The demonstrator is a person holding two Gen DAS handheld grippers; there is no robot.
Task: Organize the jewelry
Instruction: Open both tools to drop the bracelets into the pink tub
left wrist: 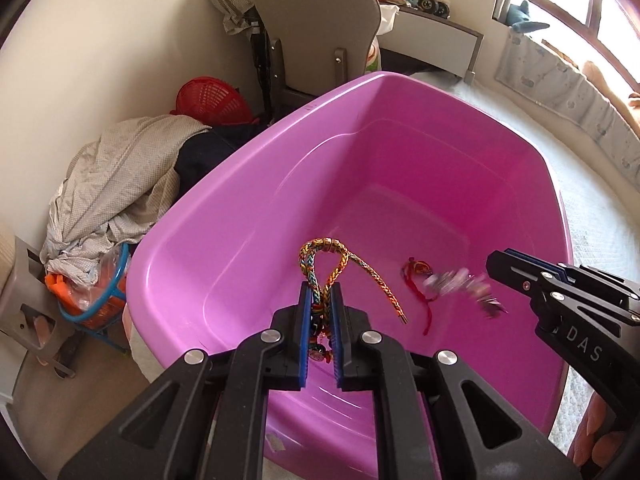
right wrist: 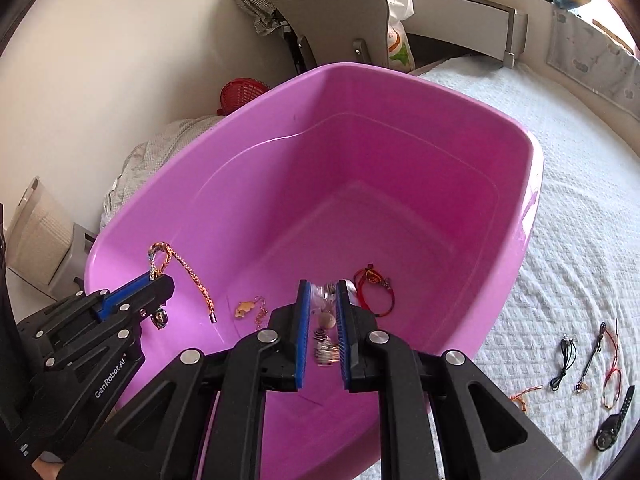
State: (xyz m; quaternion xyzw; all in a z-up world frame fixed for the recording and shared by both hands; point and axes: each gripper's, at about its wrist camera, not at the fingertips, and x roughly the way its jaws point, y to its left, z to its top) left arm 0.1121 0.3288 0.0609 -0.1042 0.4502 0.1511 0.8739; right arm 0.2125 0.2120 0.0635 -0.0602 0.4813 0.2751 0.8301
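Left gripper [left wrist: 320, 312] pinches a braided cord bracelet [left wrist: 344, 258] above the pink tub [left wrist: 248, 184]; right gripper [right wrist: 322, 320], at its three o'clock, clamps a blurred silvery charm piece [right wrist: 325, 344]. Best release both low, apart, avoiding tangles.

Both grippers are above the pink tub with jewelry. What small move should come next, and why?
Probably open the left gripper: it holds the braided multicolored bracelet over the pink tub, where a red cord bracelet already lies. The right gripper, holding a silvery beaded piece, could follow.
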